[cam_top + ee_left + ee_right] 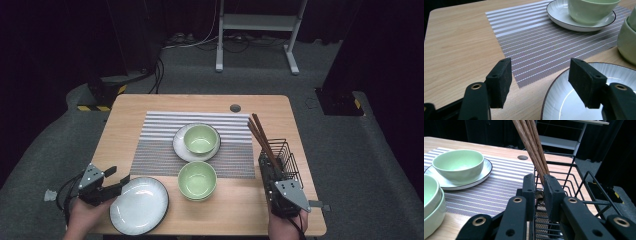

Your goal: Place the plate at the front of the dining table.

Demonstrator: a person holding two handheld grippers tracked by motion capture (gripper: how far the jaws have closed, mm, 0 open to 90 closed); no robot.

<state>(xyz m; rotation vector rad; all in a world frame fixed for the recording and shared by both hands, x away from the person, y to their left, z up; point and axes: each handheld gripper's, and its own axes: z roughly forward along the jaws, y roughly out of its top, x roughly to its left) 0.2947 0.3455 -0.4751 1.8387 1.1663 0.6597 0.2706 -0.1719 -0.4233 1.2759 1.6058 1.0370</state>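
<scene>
One green bowl sits on its plate; the right gripper [539, 187] pinches brown wooden chopsticks [529, 142] at three o'clock, while the spread left gripper [540, 82] straddles the rim of the unplaced white ribbed plate [574, 105] at seven.

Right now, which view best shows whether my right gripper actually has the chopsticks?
The right gripper view: the right gripper has its jaws nearly closed around the lower ends of the chopsticks, just above the wire basket. The high view shows the chopsticks leaning out of the basket, the contact hidden. The left gripper view looks at the plates instead.
</scene>
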